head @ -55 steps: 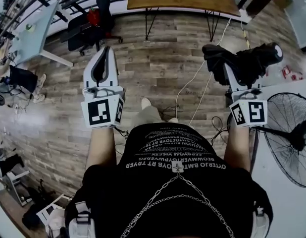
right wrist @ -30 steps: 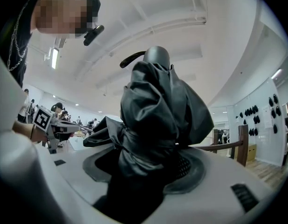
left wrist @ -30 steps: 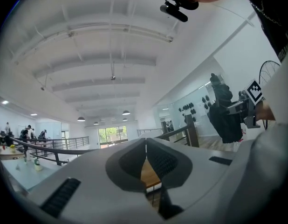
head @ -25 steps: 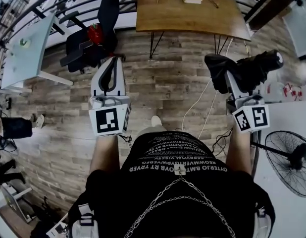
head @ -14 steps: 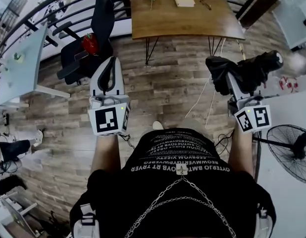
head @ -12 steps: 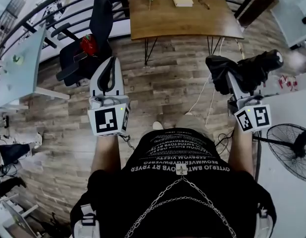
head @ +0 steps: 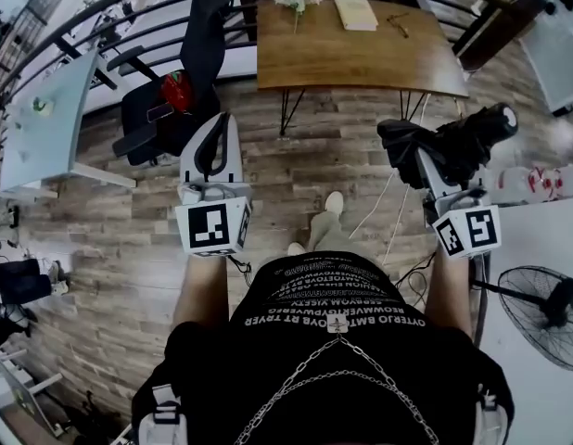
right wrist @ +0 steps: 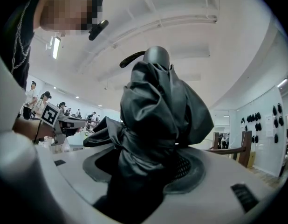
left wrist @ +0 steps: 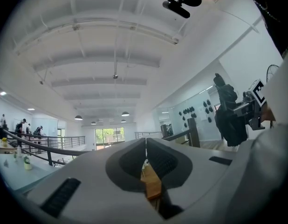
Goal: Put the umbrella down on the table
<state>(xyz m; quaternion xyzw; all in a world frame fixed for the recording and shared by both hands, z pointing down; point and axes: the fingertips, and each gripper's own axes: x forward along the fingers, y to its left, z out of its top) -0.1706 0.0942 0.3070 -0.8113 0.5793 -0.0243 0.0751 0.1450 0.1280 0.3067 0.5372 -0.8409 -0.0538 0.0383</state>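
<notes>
Umbrella (head: pixel 467 137) above plank floor (head: pixel 110 239); table (head: pixel 361 58) ahead

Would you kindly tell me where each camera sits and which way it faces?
Head view: on the person's head, steeply down at wooden table; torso, left gripper, right gripper show.
Left gripper view: on that gripper, level along shut jaws; shirt top right.
Right gripper view: on that gripper, along jaws clamping umbrella; chest top left.
All show the umbrella.
</notes>
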